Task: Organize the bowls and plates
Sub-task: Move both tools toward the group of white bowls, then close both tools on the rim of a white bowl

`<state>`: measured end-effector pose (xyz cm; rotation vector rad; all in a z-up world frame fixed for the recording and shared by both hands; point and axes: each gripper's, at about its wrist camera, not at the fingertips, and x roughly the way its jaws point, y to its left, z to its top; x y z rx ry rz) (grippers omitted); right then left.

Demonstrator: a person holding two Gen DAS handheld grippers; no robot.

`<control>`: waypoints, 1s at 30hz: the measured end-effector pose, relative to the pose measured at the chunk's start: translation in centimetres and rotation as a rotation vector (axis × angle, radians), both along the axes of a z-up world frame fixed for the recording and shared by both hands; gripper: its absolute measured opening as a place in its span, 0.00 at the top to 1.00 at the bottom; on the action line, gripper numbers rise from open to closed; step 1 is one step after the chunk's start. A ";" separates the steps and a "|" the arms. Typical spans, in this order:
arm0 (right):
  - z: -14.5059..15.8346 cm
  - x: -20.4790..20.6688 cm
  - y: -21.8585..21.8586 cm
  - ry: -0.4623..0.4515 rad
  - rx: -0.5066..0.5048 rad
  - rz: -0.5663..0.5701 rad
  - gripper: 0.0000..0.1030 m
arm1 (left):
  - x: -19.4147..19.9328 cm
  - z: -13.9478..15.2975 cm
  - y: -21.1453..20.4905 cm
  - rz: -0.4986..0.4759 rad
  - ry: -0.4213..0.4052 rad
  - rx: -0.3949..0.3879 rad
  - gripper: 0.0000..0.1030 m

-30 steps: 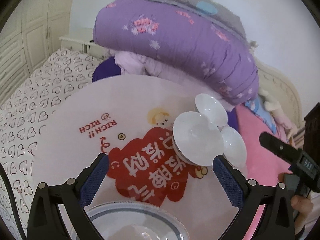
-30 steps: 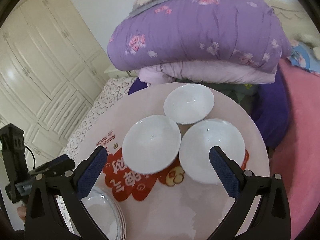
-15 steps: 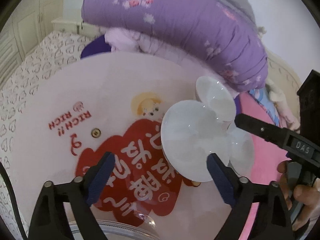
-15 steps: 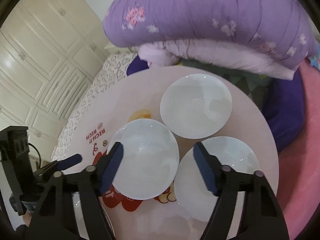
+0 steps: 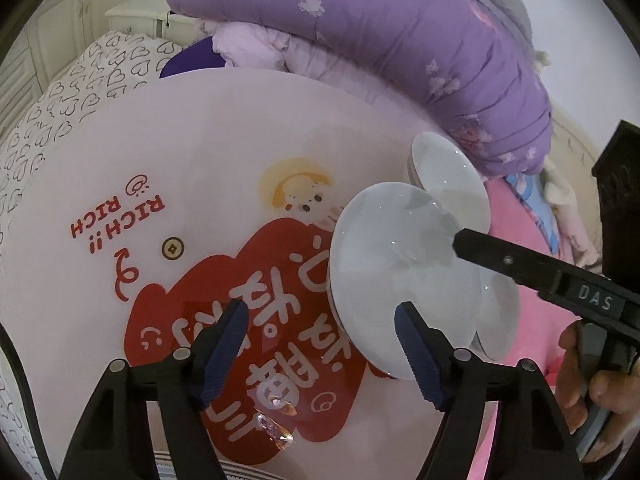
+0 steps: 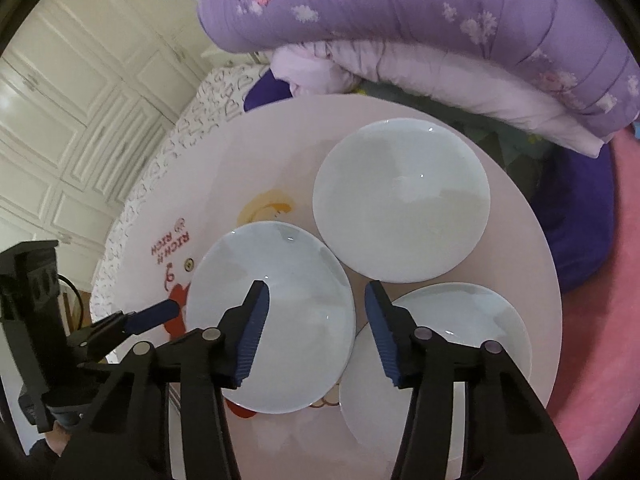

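Three white bowls stand close together on a round pink table point(image 6: 248, 152). In the right wrist view the near-left bowl point(image 6: 280, 312), the far bowl point(image 6: 400, 200) and the near-right bowl point(image 6: 460, 344) all show. My right gripper point(image 6: 316, 304) is open, its jaws astride the right rim of the near-left bowl. In the left wrist view my left gripper point(image 5: 320, 328) is open and empty, its right finger at the near rim of that same bowl point(image 5: 392, 264). The right gripper's finger point(image 5: 500, 258) reaches over this bowl.
A purple floral quilt point(image 6: 400, 20) and folded bedding lie behind the table. A pink blanket point(image 6: 600, 280) lies to the right, white wardrobe doors point(image 6: 80, 80) to the left. The table point(image 5: 120, 160) carries a red cartoon print point(image 5: 224, 320).
Both grippers have moved forward and down toward the bowls and their jaws have narrowed. The clear plate at the near table edge has dropped out of the left view.
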<state>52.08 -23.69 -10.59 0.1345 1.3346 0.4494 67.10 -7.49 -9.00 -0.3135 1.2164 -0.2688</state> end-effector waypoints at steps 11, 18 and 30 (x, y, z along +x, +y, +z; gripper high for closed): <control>-1.9 0.7 0.8 0.024 -0.038 0.005 0.70 | 1.0 -2.3 -0.3 0.023 0.070 -0.038 0.62; -1.8 0.6 1.0 0.009 -0.050 0.006 0.70 | 1.5 -2.7 -0.2 0.037 0.076 -0.045 0.62; -2.3 -0.4 1.4 -0.012 -0.078 -0.006 0.92 | 1.5 -3.3 -1.1 0.022 0.067 -0.045 0.92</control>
